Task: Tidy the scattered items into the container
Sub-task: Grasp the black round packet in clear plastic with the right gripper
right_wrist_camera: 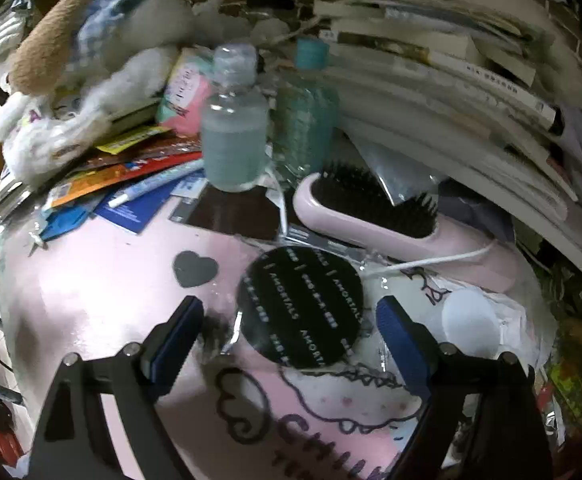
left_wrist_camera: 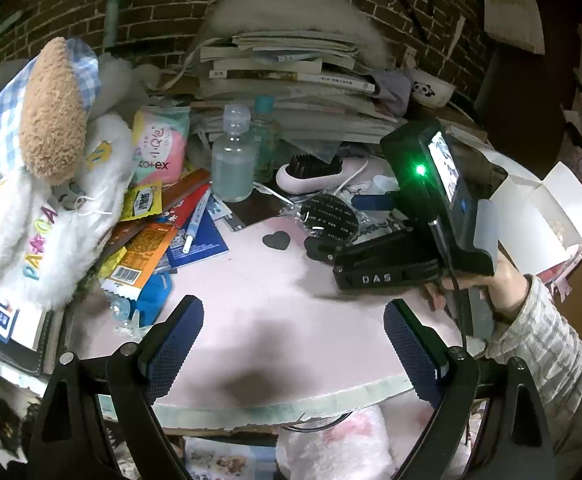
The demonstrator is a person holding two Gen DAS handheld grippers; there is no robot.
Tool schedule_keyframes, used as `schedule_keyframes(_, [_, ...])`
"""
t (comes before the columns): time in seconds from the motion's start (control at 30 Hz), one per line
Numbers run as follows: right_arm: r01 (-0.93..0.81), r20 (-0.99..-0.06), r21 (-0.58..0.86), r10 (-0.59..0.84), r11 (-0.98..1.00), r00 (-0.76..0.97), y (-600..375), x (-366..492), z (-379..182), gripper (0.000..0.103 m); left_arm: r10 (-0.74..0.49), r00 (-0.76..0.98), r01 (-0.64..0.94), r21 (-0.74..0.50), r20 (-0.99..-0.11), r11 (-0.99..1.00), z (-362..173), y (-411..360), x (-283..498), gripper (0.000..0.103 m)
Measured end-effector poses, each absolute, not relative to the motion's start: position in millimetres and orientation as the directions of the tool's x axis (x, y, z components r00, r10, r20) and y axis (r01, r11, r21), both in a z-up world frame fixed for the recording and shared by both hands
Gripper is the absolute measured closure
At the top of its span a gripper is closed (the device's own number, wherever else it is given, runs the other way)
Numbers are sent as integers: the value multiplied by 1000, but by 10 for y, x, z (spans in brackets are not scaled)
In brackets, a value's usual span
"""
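A round black packet [right_wrist_camera: 303, 304] in clear wrap, printed with white lettering, lies on the pink mat [right_wrist_camera: 103, 300]. My right gripper [right_wrist_camera: 291, 304] stands open over it, one blue pad on each side, neither touching. In the left wrist view the same right gripper [left_wrist_camera: 331, 224], held by a hand, reaches in from the right to the black packet [left_wrist_camera: 331, 212]. My left gripper [left_wrist_camera: 293, 308] hovers open above bare pink mat [left_wrist_camera: 251, 280], nothing between its fingers. An open white cardboard box [left_wrist_camera: 539, 208] stands at the far right.
Behind the packet lie a pink hairbrush [right_wrist_camera: 371, 208], a frosted bottle [right_wrist_camera: 233, 136] and a teal bottle [right_wrist_camera: 307, 120]. Snack packets [left_wrist_camera: 147, 240], a pen [left_wrist_camera: 195, 220] and a plush toy [left_wrist_camera: 51, 160] crowd the left. A stack of books [left_wrist_camera: 291, 80] lines the brick wall.
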State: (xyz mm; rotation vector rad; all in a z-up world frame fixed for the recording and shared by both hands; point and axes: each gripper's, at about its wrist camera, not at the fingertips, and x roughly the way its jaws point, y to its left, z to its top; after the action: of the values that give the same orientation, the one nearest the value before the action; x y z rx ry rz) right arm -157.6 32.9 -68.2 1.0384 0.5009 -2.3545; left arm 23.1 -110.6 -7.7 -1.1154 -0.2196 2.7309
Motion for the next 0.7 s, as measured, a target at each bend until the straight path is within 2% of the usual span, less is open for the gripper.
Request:
schedule_keyframes(0.3, [618, -763, -117, -328, -777, -557, 337, -1679, -709, 17, 226, -691, -122, -198, -687, -973, -93, -1082, 192, 12])
schedule_keyframes(0.37, [625, -762, -108, -340, -773, -552, 343, -1682, -708, 24, 224, -690, -122, -195, -688, -973, -96, -1077, 194, 12])
schedule_keyframes(0.47, [630, -760, -74, -365, -773, -538, 379, -1688, -703, 29, 219, -688, -120, -189, -692, -975, -108, -1071, 200, 12])
schedule_keyframes(0.7, [619, -752, 36, -429, -785, -501, 493, -1582, -663, 30, 215, -685, -118, -185, -696, -976, -116, -1065, 205, 12])
